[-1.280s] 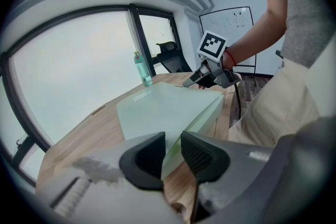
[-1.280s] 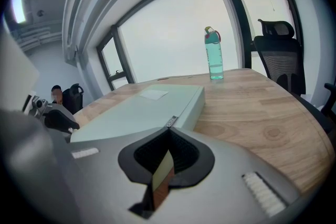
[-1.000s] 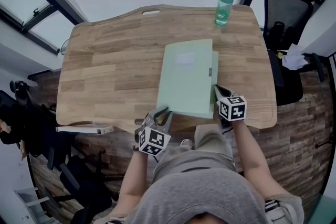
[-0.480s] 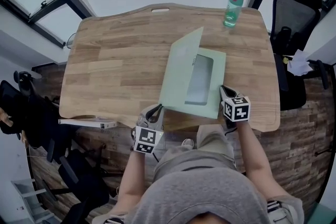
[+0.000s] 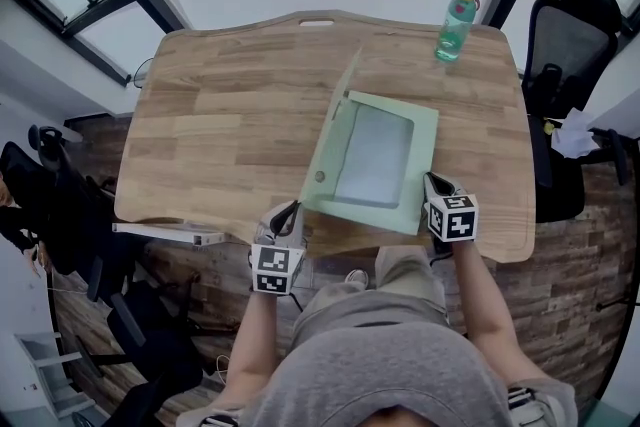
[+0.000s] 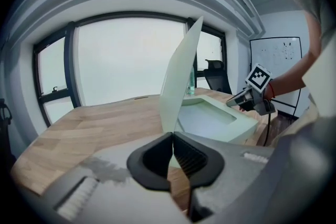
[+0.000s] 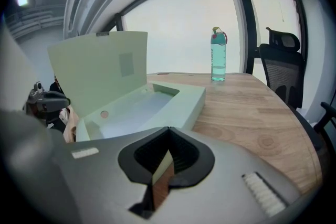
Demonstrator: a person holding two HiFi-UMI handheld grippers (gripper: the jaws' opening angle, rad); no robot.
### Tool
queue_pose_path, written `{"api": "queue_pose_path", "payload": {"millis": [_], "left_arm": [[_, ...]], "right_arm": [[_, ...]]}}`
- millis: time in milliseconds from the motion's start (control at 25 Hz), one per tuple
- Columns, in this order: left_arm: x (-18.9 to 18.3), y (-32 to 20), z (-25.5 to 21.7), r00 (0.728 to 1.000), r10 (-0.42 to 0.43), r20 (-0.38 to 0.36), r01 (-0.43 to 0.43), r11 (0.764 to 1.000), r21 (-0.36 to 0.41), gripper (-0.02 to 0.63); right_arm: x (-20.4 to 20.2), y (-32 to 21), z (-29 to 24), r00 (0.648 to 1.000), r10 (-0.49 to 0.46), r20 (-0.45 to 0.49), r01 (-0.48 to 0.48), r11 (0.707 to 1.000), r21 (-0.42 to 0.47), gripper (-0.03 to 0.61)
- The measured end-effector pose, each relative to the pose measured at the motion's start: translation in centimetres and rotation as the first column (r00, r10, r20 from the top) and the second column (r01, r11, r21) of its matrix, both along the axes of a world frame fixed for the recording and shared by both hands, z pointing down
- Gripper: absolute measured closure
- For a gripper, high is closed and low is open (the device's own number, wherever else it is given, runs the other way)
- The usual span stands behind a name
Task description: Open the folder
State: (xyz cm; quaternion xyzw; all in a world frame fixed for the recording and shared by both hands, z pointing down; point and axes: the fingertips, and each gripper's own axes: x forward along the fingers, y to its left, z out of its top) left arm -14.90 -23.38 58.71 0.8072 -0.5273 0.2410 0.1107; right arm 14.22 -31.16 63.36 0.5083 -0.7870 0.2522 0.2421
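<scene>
Table (image 5: 220, 125) wood-grain, matt. Folder (image 5: 418, 165) pale green matt plastic, smooth. Bottle (image 5: 455, 23) translucent glossy plastic.

— How does the left gripper (image 5: 290, 210) stand?
— Its fingers are pressed together on the lower corner of the folder lid (image 6: 178, 71). They point forward and a little down, with the left forearm (image 5: 252, 330) stretched out behind them.
— And the right gripper (image 5: 432, 179)?
— Its fingers are closed on the near corner of the folder base (image 5: 422, 160) and tilt downward. The right forearm (image 5: 478, 290) runs straight back from them.
</scene>
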Motion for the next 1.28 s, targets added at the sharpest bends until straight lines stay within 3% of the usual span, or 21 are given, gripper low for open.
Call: {"api": "queue_pose_path", "payload": {"millis": [240, 600, 1000, 1280], "left_arm": [[-2.0, -0.4, 0.8, 0.988, -0.144, -0.055, 0.142, 0.990, -0.024, 0.604], [-5.3, -1.0, 2.9, 0.936, -0.346, -0.062, 0.343, 0.937, -0.062, 0.586], [-7.3, -2.0, 6.2, 0.915, -0.403, 0.016, 0.402, 0.908, -0.119, 0.420], [-8.4, -1.9, 8.8, 0.886, -0.455, 0.084, 0.463, 0.871, -0.165, 0.402]], "right_arm": [[-0.1, -0.1, 0.0, 1.000, -0.008, -0.012, 0.008, 1.000, -0.002, 0.578], [-0.1, -0.1, -0.1, 1.000, -0.013, -0.022, 0.013, 1.000, -0.007, 0.578], [-0.1, 0.0, 0.0, 0.999, -0.012, -0.030, 0.011, 1.000, -0.010, 0.578], [-0.1, 0.0, -0.1, 0.999, -0.010, -0.041, 0.009, 1.000, -0.013, 0.578]]}}
